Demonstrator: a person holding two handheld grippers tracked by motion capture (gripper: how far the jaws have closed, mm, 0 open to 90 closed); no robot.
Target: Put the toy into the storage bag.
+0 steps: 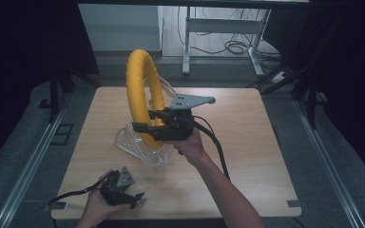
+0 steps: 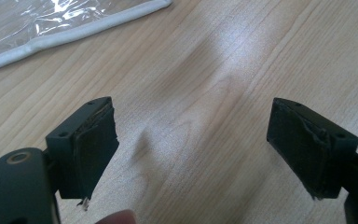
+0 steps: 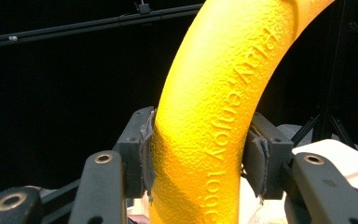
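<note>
Left gripper (image 1: 135,195) nearest camera, low at bench (image 1: 247,142) front-left edge, jaws spread wide, nothing between them, bare wood beneath. Clear plastic bag (image 1: 140,149) lies slumped mid-bench, up and right of it. Yellow ring (image 1: 145,90) stands upright on edge, lower arc down in bag mouth, plane running near to far. Right gripper (image 1: 145,121) clamps ring's lower right side, reaching leftward across it, pads pressed to both flanks. Left gripper nearer bag, free to steady it.
</note>
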